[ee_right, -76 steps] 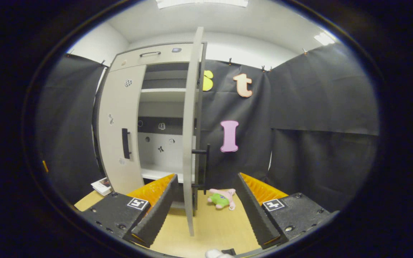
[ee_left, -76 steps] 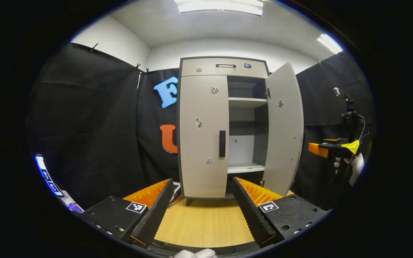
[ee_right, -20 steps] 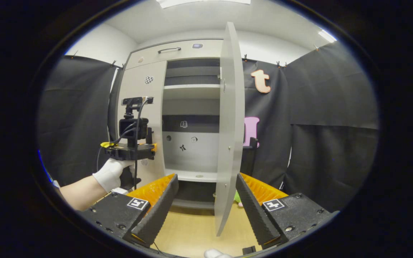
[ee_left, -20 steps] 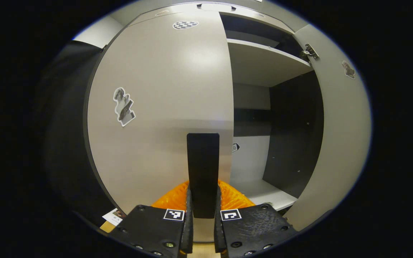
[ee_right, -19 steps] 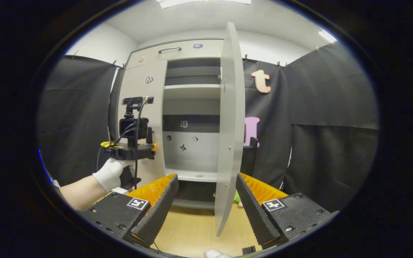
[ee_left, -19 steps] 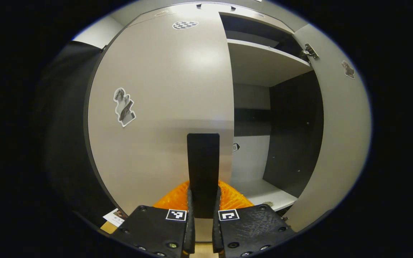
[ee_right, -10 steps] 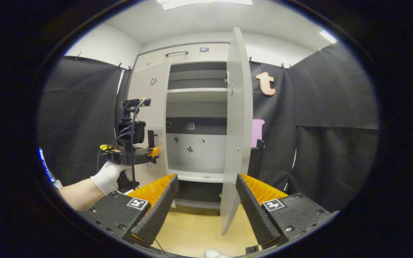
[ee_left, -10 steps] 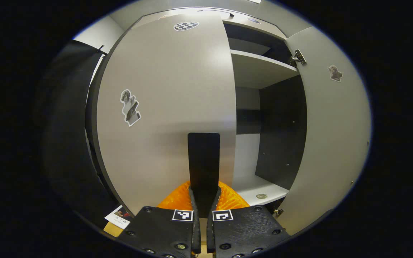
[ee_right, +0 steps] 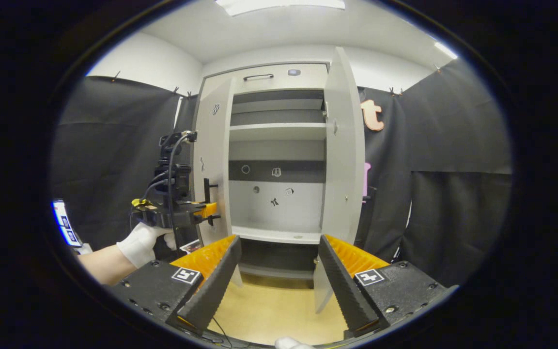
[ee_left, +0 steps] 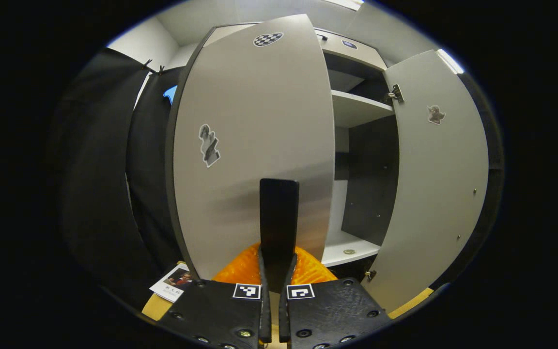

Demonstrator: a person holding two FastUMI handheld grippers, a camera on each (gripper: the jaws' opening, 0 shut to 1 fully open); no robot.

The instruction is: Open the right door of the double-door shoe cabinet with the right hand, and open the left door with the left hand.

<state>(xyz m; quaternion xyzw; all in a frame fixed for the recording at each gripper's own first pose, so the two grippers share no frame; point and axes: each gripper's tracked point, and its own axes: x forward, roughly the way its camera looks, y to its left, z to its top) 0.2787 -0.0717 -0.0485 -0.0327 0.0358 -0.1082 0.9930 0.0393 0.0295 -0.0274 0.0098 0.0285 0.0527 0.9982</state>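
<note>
Black-curtained booth, wood-grain table, shoe cabinet at frame centre with both doors swung out.

Left gripper, bottom centre of the left gripper view, has its jaws closed tight on the left door's dark handle; left door stands partly open. Right door stands wide open, just right of centre in the right gripper view. Right gripper, bottom centre there, has jaws spread wide, holding nothing. Gloved hand at lower left carries the left gripper.

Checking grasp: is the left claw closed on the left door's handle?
Yes, the left claw pinches the black handle of the left door.
</note>
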